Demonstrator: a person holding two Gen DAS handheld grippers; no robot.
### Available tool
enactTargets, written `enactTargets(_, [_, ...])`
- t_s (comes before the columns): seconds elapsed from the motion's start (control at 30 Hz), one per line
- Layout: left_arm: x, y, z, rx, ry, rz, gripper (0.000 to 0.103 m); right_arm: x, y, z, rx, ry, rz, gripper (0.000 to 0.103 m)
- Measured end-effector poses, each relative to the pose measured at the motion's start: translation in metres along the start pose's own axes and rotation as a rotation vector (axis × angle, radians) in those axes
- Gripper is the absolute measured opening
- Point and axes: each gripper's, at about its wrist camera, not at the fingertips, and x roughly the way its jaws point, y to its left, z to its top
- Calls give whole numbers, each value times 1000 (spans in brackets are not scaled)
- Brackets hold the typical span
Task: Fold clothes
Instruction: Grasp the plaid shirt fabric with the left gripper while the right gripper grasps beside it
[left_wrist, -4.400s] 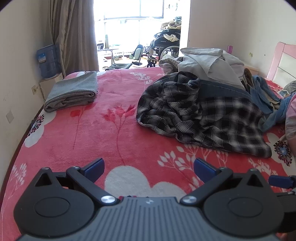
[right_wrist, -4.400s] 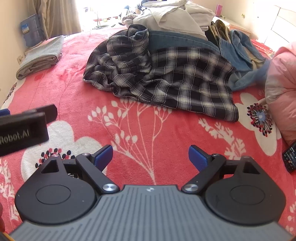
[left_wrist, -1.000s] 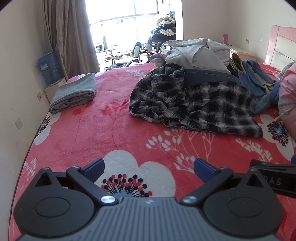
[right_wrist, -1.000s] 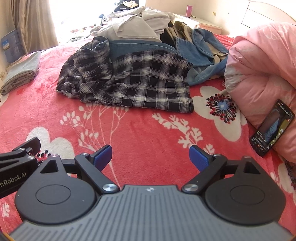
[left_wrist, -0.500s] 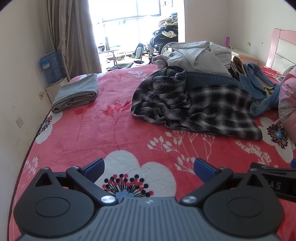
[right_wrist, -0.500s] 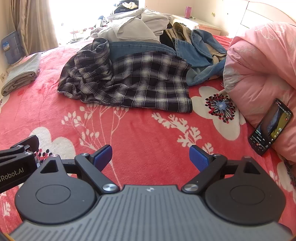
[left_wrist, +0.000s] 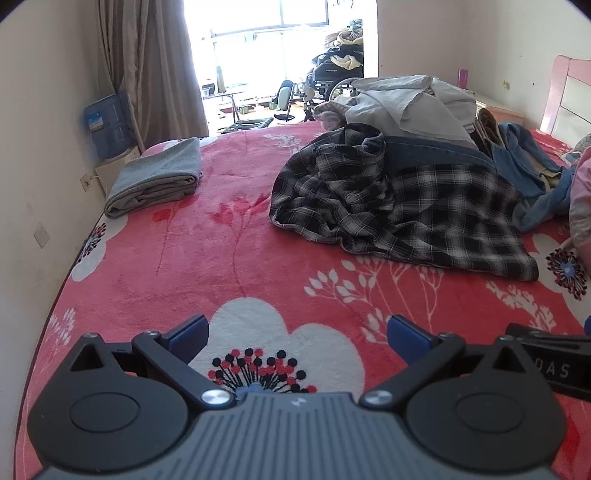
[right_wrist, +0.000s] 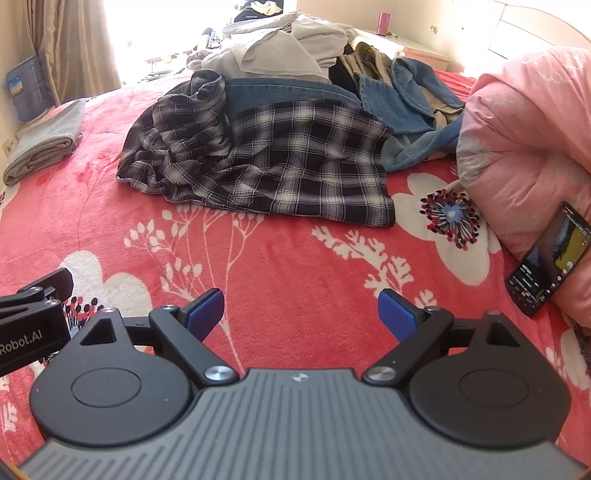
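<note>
A crumpled black-and-white plaid shirt (left_wrist: 399, 206) (right_wrist: 269, 158) lies on the red flowered blanket (left_wrist: 221, 258) (right_wrist: 288, 269), at the front of a heap of clothes: blue denim (right_wrist: 402, 96) and light grey garments (left_wrist: 406, 107) (right_wrist: 280, 48). A grey garment (left_wrist: 159, 177) (right_wrist: 44, 140) lies folded at the bed's far left. My left gripper (left_wrist: 298, 338) hovers open over a white flower print, nothing between its blue pads. To its right, my right gripper (right_wrist: 302, 314) is open and empty too, well short of the shirt.
A pink quilt (right_wrist: 532, 129) bulges at the right with a lit phone (right_wrist: 546, 258) leaning on it. A wall (left_wrist: 37, 147) runs along the bed's left edge, with a blue water jug (left_wrist: 107, 125) and curtain (left_wrist: 147, 66). Beyond the bed stands a wheelchair (left_wrist: 332, 77).
Over the last second both grippers stay open and nearly still. Compared with the oldest frames, both have drawn back from the plaid shirt, which has not moved.
</note>
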Motion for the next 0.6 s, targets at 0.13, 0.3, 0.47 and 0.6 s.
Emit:
enactTargets(0.13, [22,5,15,-44,-12,-36,103,18,3,10,-9,-1,16,90])
enactTargets(0.3, [59,15,37,-77,-76,-77,103,51,9,35,-35,-11,19,90])
enactTargets(0.47, [110,24,59,-40,-150,-116,103,81,17,60,-80,-71,66,90])
enactTargets(0.6, [155,32,68,-13,-190,-174,103,104,27,78,-142,-157,159,90])
